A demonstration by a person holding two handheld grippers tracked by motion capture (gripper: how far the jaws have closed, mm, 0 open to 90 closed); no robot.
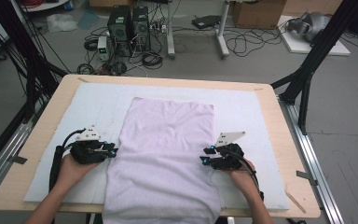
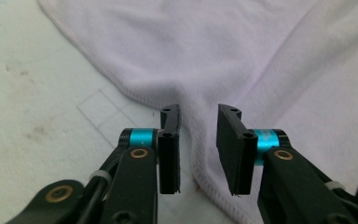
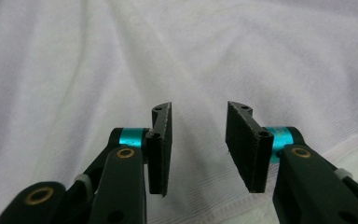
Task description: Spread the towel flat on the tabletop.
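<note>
You are working at a wooden table that is carrying a white foam mat across most of its top. On the mat, a pale lilac towel is lying flat and lengthwise in the middle, its near end hanging over the table edge closest to you.

Your left hand is resting on the mat at the towel's left edge, holding the left gripper so that it is pointing inward at the cloth. In the left gripper view, the stitched hem of the towel is running between the two black jaws, which are standing apart and not pinching it; the grip is released.

Your right hand is sitting at the towel's right edge with the right gripper aiming inward too. In the right gripper view, its jaws are hovering parted above the towel, with the hem passing just beneath them; this claw is released as well.
</note>
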